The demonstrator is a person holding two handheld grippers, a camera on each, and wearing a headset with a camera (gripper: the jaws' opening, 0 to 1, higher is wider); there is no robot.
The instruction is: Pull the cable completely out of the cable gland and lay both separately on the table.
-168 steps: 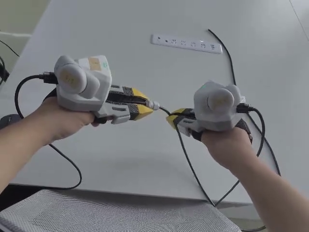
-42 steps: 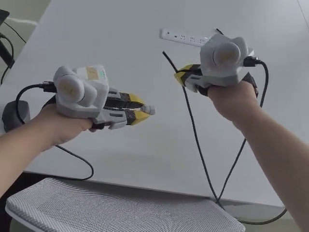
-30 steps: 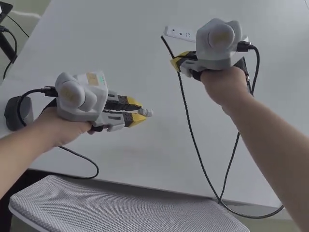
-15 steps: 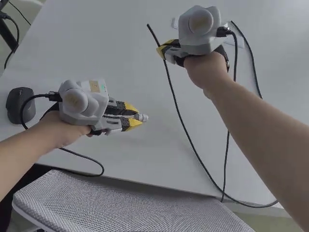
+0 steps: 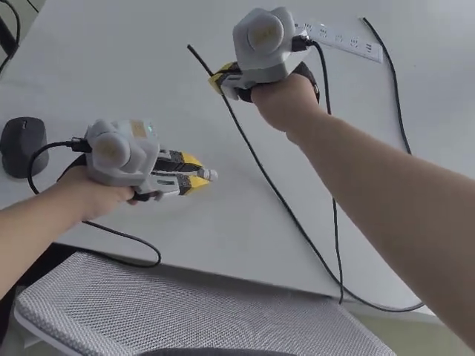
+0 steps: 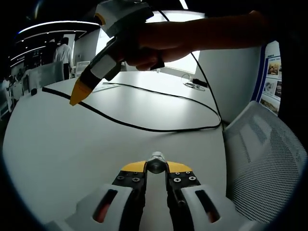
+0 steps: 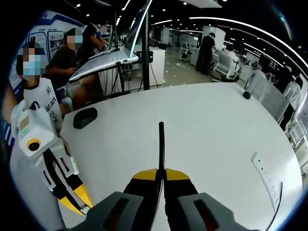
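My left gripper is shut on the small grey cable gland, held just above the near part of the white table. The black cable is free of the gland. My right gripper is shut on it a short way from its free end, raised over the table's middle. From there the cable slopes down across the table and off the near edge. The right gripper also shows in the left gripper view, the left gripper in the right gripper view.
A white power strip lies at the table's far right with another black cord beside it. A dark mouse sits at the left edge. A grey mesh chair is below the near edge. People stand in the background.
The right gripper has carried the cable end up and away from the left gripper, leftward over the table. The left gripper stays low, holding the gland. The head camera has shifted.
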